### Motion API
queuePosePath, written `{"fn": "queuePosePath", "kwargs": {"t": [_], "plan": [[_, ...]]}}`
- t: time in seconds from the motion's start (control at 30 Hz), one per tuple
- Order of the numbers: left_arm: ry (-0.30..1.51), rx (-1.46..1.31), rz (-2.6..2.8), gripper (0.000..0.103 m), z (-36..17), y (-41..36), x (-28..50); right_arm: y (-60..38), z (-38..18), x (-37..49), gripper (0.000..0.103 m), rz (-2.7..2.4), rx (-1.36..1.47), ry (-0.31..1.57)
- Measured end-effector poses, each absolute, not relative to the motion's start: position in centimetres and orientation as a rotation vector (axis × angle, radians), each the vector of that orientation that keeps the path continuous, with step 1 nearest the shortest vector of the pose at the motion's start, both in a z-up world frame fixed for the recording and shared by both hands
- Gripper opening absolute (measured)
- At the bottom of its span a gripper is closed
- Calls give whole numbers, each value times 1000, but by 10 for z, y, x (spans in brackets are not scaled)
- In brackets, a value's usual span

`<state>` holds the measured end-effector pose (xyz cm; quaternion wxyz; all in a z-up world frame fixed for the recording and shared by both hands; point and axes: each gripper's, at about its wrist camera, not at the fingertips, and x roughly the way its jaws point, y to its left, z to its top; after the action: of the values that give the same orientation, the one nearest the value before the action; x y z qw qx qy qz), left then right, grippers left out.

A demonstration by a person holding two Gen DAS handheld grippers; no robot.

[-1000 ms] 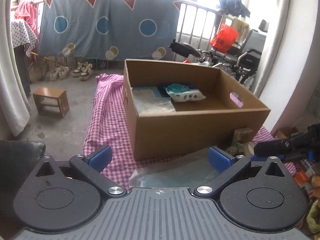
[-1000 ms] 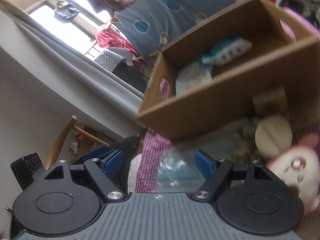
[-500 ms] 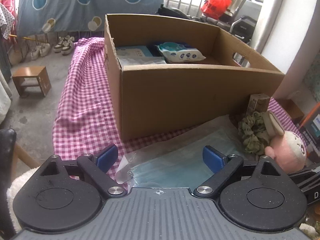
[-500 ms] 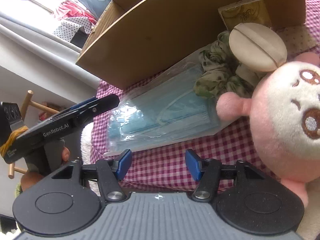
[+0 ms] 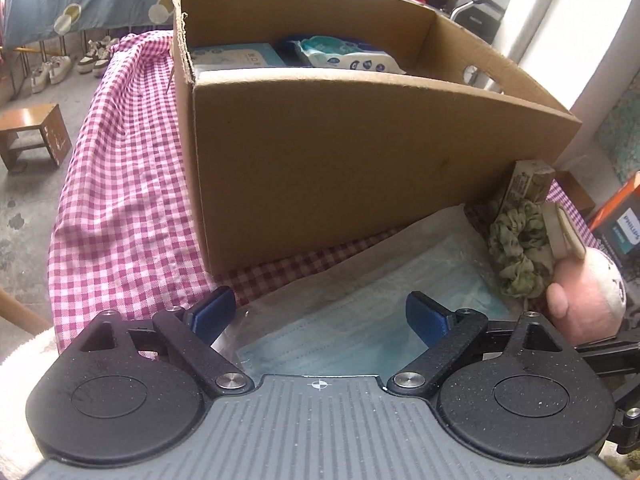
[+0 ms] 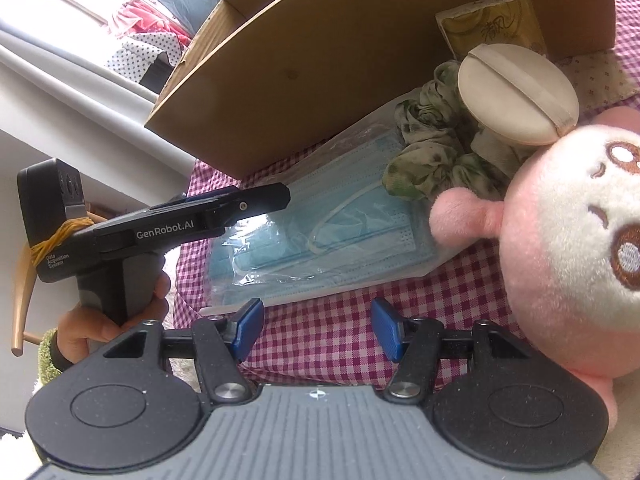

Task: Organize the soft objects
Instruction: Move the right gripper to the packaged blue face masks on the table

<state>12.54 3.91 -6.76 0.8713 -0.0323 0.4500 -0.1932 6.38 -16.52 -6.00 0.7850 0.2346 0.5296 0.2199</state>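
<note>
Both tongs have dropped toward the tabletop [image 5: 120, 208]. My left tongs [image 5: 320, 312] straddle the bagged masks [image 6: 320, 232] wide open; right tongs [image 6: 316, 328] half-open, empty. Cardboard box [image 5: 360, 152] sits just behind.

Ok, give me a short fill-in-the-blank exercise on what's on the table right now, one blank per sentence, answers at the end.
1. The tablecloth has a pink and white ____ pattern.
2. The bag of face masks lies in front of the cardboard ____.
3. The green scrunchie lies between the masks and the pink ____ toy.
4. Both the left gripper and the right gripper hold ____.

Missing words: checked; box; plush; nothing
</note>
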Motion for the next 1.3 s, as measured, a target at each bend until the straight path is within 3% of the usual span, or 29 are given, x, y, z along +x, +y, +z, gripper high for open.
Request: {"fn": "queuePosePath", "kwargs": {"t": [1.3], "plan": [[1153, -214, -575, 94, -55, 49, 27, -204, -68, 73, 63, 478, 663, 1091]]}}
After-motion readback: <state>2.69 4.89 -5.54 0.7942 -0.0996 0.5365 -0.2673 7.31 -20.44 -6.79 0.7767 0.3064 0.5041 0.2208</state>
